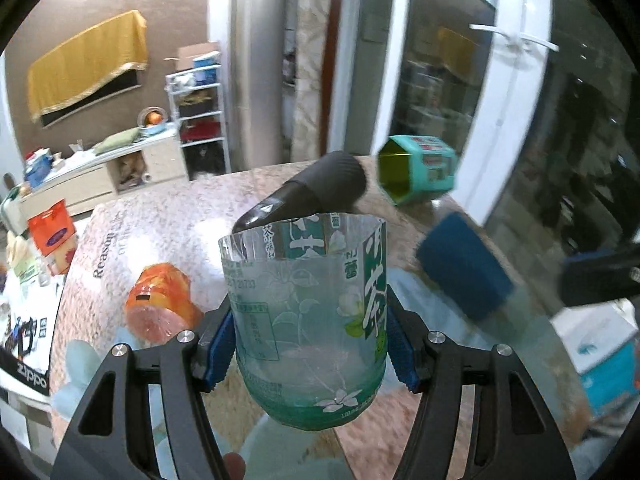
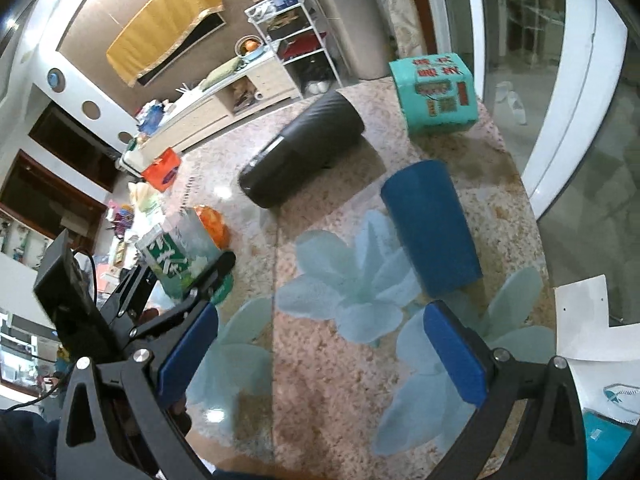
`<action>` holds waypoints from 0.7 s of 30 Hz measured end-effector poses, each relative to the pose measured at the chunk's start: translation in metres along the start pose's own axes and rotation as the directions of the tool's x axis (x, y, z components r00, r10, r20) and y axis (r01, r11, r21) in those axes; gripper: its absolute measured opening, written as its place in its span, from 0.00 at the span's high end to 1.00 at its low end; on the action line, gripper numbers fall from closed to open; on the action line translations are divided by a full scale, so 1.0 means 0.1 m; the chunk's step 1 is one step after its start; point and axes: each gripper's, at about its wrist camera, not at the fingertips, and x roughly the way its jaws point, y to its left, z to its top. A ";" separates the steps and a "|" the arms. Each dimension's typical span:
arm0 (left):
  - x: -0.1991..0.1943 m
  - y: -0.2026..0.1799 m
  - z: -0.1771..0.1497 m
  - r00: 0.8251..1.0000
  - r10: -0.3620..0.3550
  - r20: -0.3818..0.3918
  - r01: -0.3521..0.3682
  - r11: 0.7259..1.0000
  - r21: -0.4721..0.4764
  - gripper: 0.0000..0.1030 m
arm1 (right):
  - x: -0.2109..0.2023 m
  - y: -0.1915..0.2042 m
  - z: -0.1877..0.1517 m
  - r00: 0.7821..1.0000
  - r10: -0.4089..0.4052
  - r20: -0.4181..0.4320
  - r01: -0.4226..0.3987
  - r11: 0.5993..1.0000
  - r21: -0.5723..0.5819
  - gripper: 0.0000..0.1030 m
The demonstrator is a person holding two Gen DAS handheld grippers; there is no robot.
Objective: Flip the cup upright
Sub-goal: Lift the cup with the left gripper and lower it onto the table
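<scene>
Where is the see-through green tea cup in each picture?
Left wrist view: the see-through cup fills the bottom middle, clamped in the left gripper.
Right wrist view: it is small at the left edge, open end up.
Shared landmark: the black tumbler lying on its side.

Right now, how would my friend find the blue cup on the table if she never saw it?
Look at the pink speckled table with big pale blue flowers printed on it. Near its right edge, by the glass door, the blue cup lies on its side between the teal box and the open right hand-held gripper. It is plain solid blue; the black tumbler beside it is dark and ribbed.
</scene>
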 end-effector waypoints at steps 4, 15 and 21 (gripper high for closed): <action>0.26 -0.05 -0.16 1.000 0.010 -0.007 -0.011 1.000 -0.010 0.34 | 0.12 -0.06 -0.11 0.998 -0.036 -0.047 0.035 0.999 -0.011 0.00; 0.45 -0.33 -0.51 0.997 -0.018 -0.070 0.025 0.996 0.088 0.33 | 0.19 -0.12 -0.16 0.995 -0.068 -0.078 0.063 0.996 -0.058 0.00; 0.41 -0.33 -0.58 0.997 -0.029 -0.071 0.033 0.998 0.061 0.33 | 0.23 -0.12 -0.17 0.994 -0.059 -0.096 0.053 0.996 -0.068 0.00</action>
